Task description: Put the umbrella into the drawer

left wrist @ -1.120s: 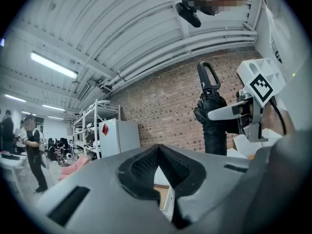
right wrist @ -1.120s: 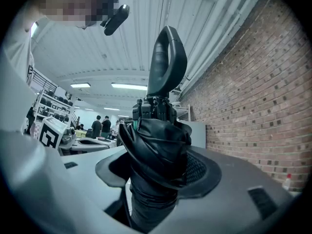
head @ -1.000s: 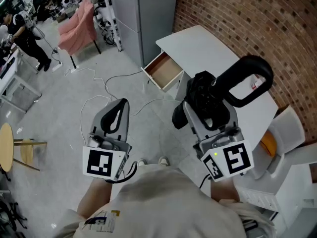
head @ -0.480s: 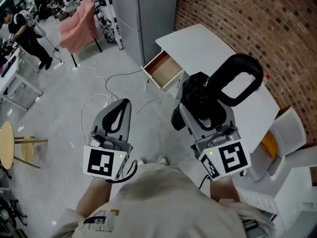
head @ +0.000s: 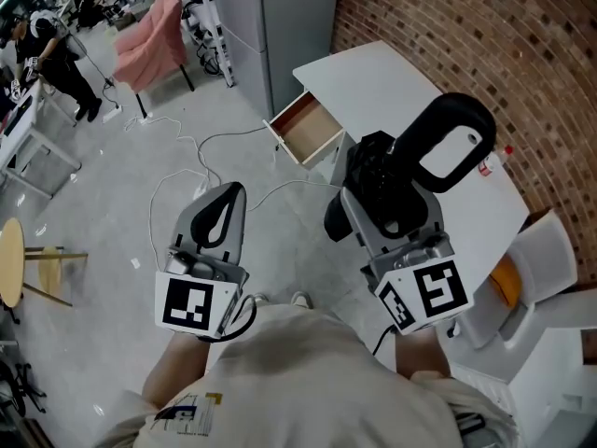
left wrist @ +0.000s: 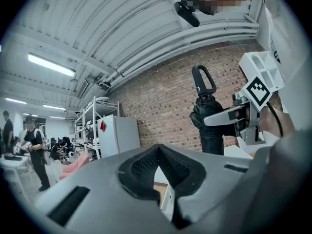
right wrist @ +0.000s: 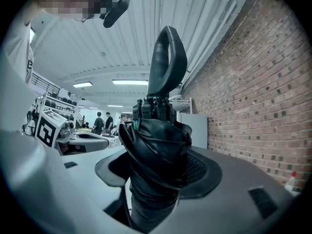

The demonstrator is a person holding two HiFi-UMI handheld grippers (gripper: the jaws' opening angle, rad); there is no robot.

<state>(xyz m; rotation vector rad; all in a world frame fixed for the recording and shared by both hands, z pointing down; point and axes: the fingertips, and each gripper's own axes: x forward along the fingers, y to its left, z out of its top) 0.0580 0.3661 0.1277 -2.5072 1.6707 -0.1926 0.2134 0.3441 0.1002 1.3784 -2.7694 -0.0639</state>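
Note:
A folded black umbrella (head: 384, 187) with a loop handle (head: 453, 149) stands upright in my right gripper (head: 373, 203), which is shut on its bunched fabric. In the right gripper view the umbrella (right wrist: 157, 155) fills the space between the jaws of the right gripper (right wrist: 156, 172), and the handle (right wrist: 167, 62) rises above them. The open wooden drawer (head: 304, 129) juts from the white desk (head: 373, 77), ahead of both grippers. My left gripper (head: 216, 227) is held left of the right one, shut and empty. In its own view the left gripper (left wrist: 158, 147) shows its tips touching.
White cables (head: 201, 157) trail over the grey floor between me and the desk. A grey cabinet (head: 294, 17) and a brick wall (head: 485, 35) stand behind the desk. A pink chair (head: 149, 40) is at the far left, and a white chair (head: 532, 250) at the right.
Both grippers have shifted slightly with the person. The umbrella stays clamped in the right gripper, and the left stays shut and empty.

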